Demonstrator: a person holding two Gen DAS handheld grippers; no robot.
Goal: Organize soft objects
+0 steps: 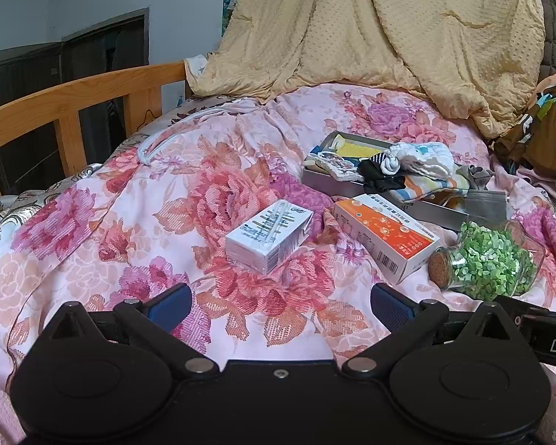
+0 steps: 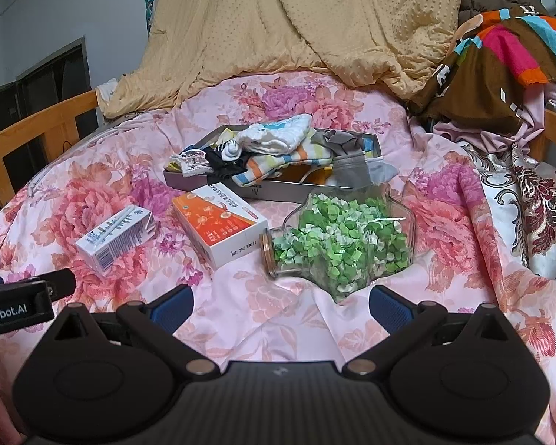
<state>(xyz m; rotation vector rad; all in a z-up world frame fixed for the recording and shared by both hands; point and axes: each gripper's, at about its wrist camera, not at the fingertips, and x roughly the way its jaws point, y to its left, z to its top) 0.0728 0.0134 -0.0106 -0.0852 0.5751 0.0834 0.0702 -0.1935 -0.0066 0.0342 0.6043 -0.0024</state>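
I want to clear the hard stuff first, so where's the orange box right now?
The orange box lies on the floral bedspread, between the white carton and the glass jar, just before the metal tray.

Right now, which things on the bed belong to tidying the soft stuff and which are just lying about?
For the job: socks, striped cloth, grey cloth, tray.

Lying about: white box, orange box, jar, beige blanket.
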